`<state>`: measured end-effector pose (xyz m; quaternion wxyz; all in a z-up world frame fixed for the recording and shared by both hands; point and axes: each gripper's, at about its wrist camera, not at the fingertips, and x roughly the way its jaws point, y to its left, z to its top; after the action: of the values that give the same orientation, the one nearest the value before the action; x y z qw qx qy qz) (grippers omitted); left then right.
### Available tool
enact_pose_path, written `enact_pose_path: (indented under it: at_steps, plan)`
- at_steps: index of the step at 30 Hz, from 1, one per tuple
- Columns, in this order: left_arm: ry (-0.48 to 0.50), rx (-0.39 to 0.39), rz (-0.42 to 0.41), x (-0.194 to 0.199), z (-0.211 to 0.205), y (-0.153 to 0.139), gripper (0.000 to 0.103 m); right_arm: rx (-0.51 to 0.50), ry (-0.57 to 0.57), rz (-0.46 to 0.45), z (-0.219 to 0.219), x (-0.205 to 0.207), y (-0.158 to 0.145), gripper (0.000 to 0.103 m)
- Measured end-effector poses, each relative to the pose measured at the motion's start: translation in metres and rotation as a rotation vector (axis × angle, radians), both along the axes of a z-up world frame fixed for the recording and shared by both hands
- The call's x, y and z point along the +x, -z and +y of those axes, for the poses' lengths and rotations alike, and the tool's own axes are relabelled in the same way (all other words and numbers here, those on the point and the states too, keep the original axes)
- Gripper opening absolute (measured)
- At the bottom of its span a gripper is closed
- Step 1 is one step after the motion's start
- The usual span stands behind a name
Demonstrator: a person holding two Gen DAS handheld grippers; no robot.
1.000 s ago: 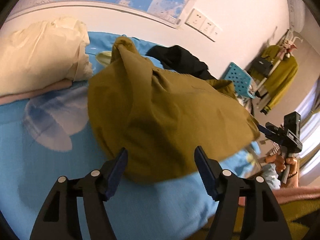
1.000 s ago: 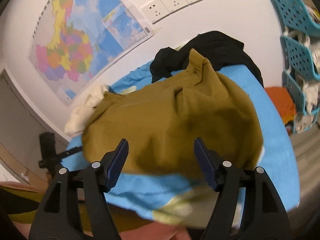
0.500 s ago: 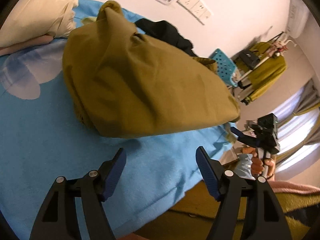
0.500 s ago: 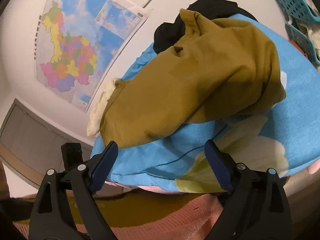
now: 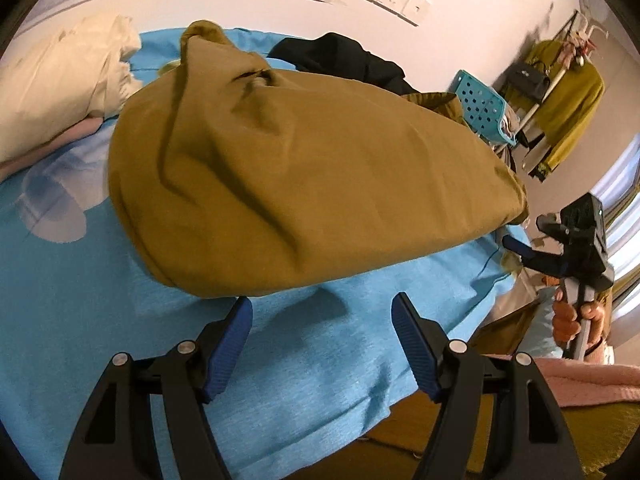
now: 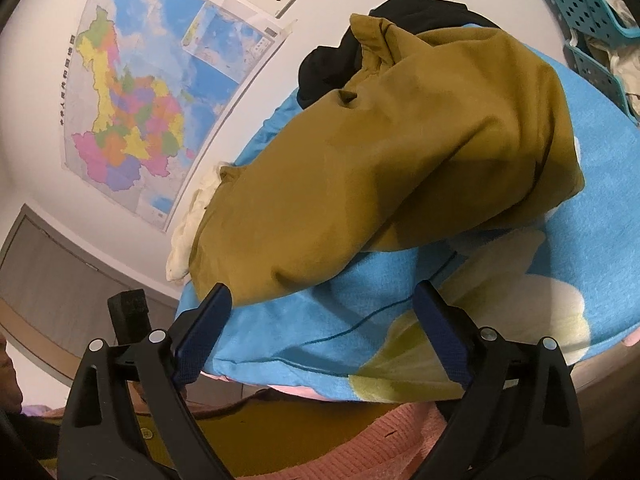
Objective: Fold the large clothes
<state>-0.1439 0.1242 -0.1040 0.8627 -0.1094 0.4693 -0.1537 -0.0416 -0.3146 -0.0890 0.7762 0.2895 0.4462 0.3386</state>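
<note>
right hand-held gripper [image 6: 322, 320] just opened wider, empty | left hand-held gripper [image 5: 322, 326] wide | olive garment [image 5: 304, 184] long axis left-right

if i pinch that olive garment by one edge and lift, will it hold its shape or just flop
Likely flop: the olive garment lies in soft creases and sags over the blue blanket. It looks thin, so probably light for its spread. One edge pinched would likely leave the rest hanging and dragging.

A home bedroom: a blue-covered bed [image 5: 100, 304], wall map [image 6: 132, 92] and clothes rack [image 5: 560, 80].
</note>
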Motion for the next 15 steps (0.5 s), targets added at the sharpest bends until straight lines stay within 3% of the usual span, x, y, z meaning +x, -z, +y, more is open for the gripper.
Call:
enact_pose_path:
  at_steps: [8,15]
  plan:
    - [0.01,0.011,-0.005,0.002,-0.007,0.003,0.069,0.005,-0.001,0.017,0.005,0.001,0.003,0.094]
    - [0.008,-0.117,0.035,0.008,0.005,0.01,0.077,0.004,0.034,0.033,0.01,0.009,0.003,0.099]
